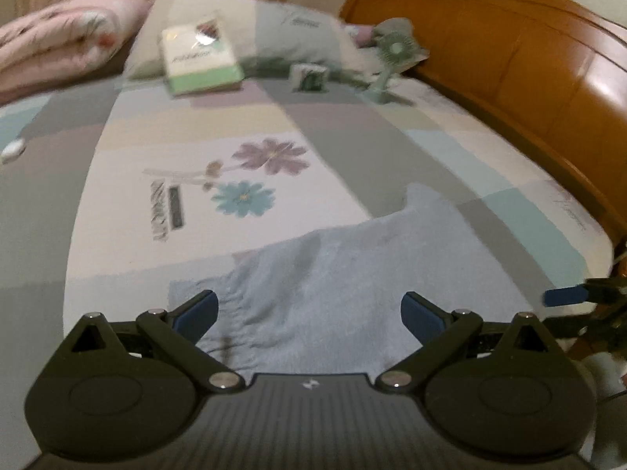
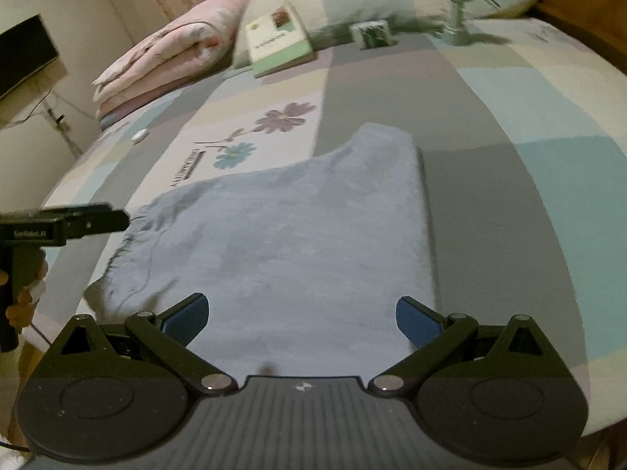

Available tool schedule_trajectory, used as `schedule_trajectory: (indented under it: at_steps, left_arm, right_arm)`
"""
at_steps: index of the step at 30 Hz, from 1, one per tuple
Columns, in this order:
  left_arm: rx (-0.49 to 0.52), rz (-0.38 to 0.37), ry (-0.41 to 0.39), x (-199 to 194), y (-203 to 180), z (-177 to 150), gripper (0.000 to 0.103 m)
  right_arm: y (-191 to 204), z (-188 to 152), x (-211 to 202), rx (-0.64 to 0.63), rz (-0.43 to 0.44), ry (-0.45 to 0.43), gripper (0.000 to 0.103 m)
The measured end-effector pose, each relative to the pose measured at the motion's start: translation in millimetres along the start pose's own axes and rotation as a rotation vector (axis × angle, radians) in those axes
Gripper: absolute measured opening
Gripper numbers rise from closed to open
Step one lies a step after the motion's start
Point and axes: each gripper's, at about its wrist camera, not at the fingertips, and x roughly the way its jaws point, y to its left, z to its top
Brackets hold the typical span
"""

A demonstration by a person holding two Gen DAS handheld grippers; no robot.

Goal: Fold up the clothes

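Note:
A light blue garment [image 2: 298, 227] lies flat on the bed, folded into a rough rectangle with a tab sticking out at its far right corner. Its gathered edge [image 1: 239, 305] is on the left side. My left gripper [image 1: 309, 313] hovers open above the garment's near left part, nothing between its blue pads. My right gripper [image 2: 301, 321] stands open over the garment's near edge, also empty. The left gripper [image 2: 78, 223] shows at the left edge of the right wrist view, held by a hand. The right gripper's fingertip [image 1: 564, 297] pokes in at the right of the left wrist view.
The bed has a patchwork sheet [image 2: 490, 125] with printed flowers [image 1: 270, 156]. At its head lie a pillow, a green and white book [image 2: 278, 39], a small box [image 2: 372, 33] and a green desk fan [image 2: 458, 4]. A pink folded quilt [image 2: 168, 55] lies far left. A wooden headboard [image 1: 509, 58] runs along the right.

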Motion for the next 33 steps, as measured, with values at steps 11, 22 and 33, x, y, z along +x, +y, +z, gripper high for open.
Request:
schedule_trajectory:
  at_steps: [11,22,33]
  left_arm:
    - [-0.214,0.031,0.090,-0.1,47.8,-32.4,0.099]
    - [-0.373,-0.086,0.204,12.0,74.6,-50.4,0.099]
    - [-0.409,-0.143,0.238,5.8,73.1,-61.6,0.099]
  right_arm:
    - [-37.2,10.2,9.7,0.139,0.018,0.001,0.103]
    - [-21.2,7.0,4.0,0.121,0.050,0.006,0.103]
    - [-27.8,6.9,-5.6,0.175,0.080,0.022,0.103]
